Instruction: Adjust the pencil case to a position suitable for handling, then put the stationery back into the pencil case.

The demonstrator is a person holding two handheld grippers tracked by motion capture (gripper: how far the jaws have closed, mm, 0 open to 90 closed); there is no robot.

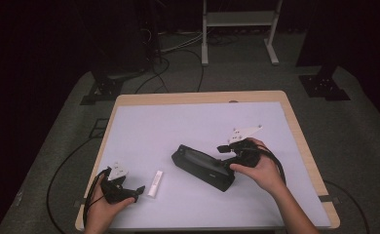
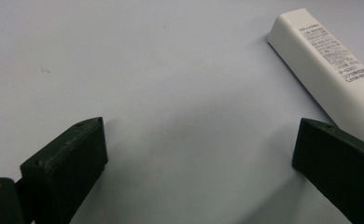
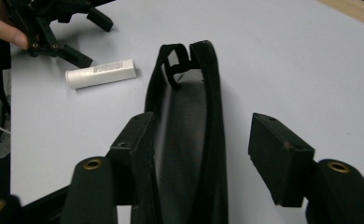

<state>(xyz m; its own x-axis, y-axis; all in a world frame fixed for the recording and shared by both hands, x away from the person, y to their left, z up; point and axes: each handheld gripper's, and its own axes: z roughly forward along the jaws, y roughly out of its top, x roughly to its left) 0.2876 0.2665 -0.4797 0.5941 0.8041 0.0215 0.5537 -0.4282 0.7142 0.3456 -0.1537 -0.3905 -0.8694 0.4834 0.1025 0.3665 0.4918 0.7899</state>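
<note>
While the black pouch (image 1: 203,168) lies flat on the white mat (image 1: 178,126), its near end sits between the jaws of the right gripper (image 3: 203,154), which stand apart. In the right gripper view the left pad seems to touch or nearly touch the pouch's side, whereas the right pad is clear of it with bare mat between, so nothing is clamped. From that gripper the pouch runs straight ahead, its far end carrying a small loop or pull tab (image 3: 175,63).

The pouch looks like a soft fabric case with a mesh face and bound edges. I judge it light and limp: it would sag if lifted by one end and fold rather than hold its shape, though it is neither slippery nor fragile. The stiffer bound edge, or the far tab, looks like the best place to pinch; the mesh panel would only bunch up.

Ahead and to the left of the right gripper lies a white tube (image 3: 101,73), well apart from the pouch. It looks rigid, smooth and light, likely to roll, so a hold across its middle would suit it.

The left gripper (image 2: 199,158) rests low over the mat with its jaws wide apart and empty; the tube lies ahead of it, just beside its right jaw.
</note>
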